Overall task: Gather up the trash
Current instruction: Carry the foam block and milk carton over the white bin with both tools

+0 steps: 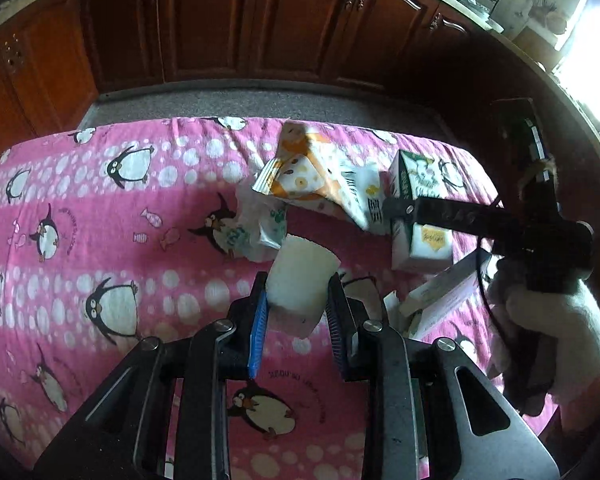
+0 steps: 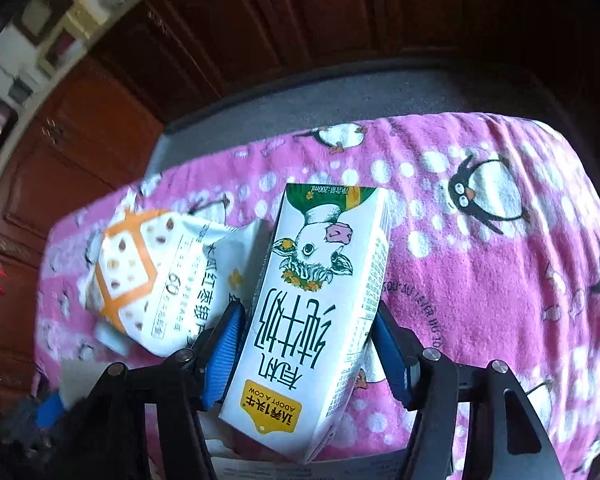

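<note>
In the left wrist view my left gripper [image 1: 298,304] is shut on a white paper cup [image 1: 300,280], held just above the pink penguin cloth [image 1: 100,208]. In the right wrist view my right gripper [image 2: 308,332] is shut on a white and green milk carton [image 2: 312,304]. The carton [image 1: 418,208] and the right gripper [image 1: 396,204] also show at the right of the left wrist view. An orange and white snack bag [image 2: 160,280] lies left of the carton; it also shows in the left wrist view [image 1: 316,172]. A crumpled clear wrapper [image 1: 256,224] lies beyond the cup.
A flat white box [image 1: 444,296] lies tilted at the right of the cloth, under the right gripper. Dark red wooden cabinets [image 1: 220,20] stand beyond the table across a grey floor [image 1: 260,100]. The table's far edge runs close behind the trash.
</note>
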